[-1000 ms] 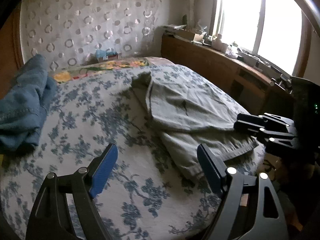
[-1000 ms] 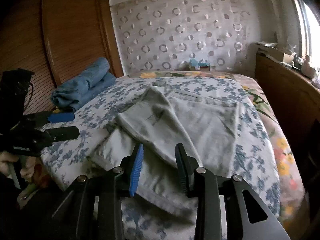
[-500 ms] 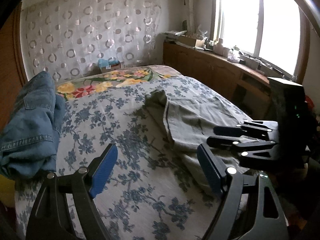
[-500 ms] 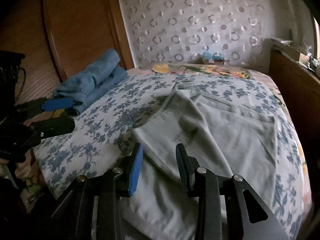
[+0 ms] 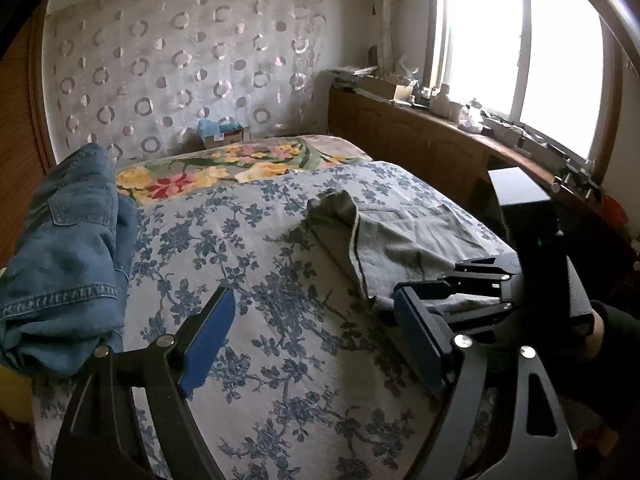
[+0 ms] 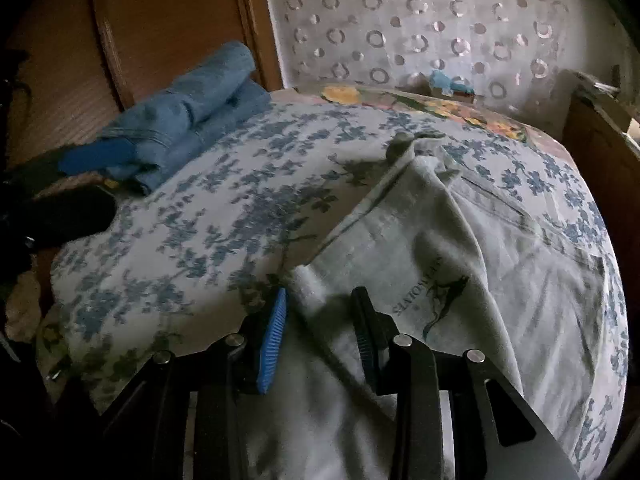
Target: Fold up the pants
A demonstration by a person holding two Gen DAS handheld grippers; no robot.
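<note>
While grey pants (image 6: 460, 264) lie part-folded on right half of bed (image 5: 280, 340), your right gripper (image 6: 320, 332) sits at their near corner, jaws just narrowed around cloth fold, not yet clamped. Step likely: seize corner for next fold; you need firm pinch first. Your left gripper (image 5: 316, 340) gapes wide, empty, over bare bedspread. Open room leftward; folded jeans (image 5: 68, 248) crowd far left edge.
</note>
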